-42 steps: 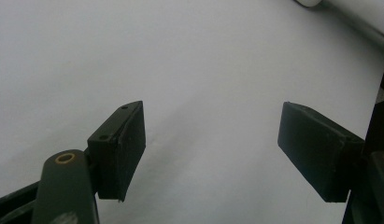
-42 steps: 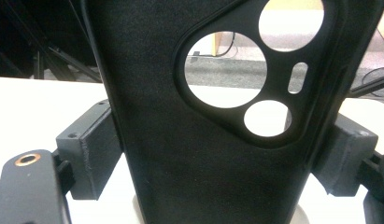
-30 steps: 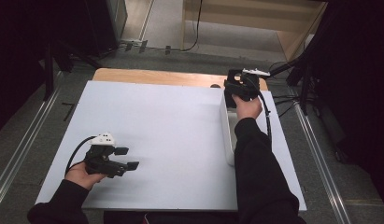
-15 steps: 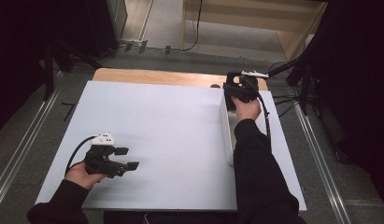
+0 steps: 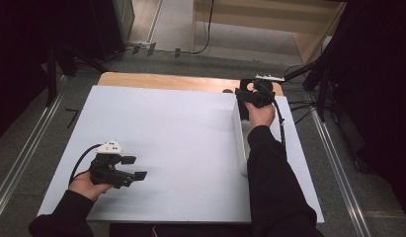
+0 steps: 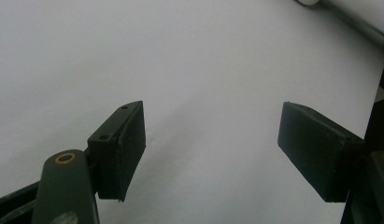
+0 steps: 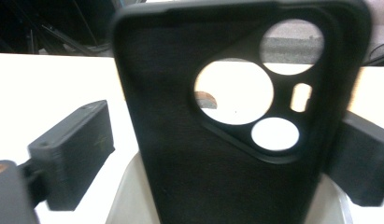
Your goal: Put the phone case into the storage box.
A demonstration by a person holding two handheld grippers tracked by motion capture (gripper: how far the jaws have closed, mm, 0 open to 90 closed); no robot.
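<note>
The right gripper (image 5: 246, 94) is out at the far right corner of the white table (image 5: 181, 128), close to where the white top gives way to a bare wooden strip (image 5: 166, 81) along the far edge. Between its 2 jaws stands a black phone case (image 7: 217, 140), upright, its inner face turned to the right gripper's camera, with 3 round camera cut-outs and 1 small slot near its top. In the right gripper view the jaw at the right of that view meets the case's edge, while the jaw at the left stands clear of it with a gap showing; whether the case is truly clamped I cannot tell from here. In the high view the case (image 5: 248, 87) sits just over the far end of a long white tray (image 5: 238, 143) that runs along the right side of the table, and a pale curved rim shows under the case in the right gripper view. The person's right forearm lies along that tray.

The left gripper (image 5: 134, 168) is near the front left corner of the table, held low over the bare white top, well apart from the case. Its 2 jaws are spread wide with nothing between them; in the left gripper view (image 6: 210, 156) there is plain white surface in the gap.
</note>
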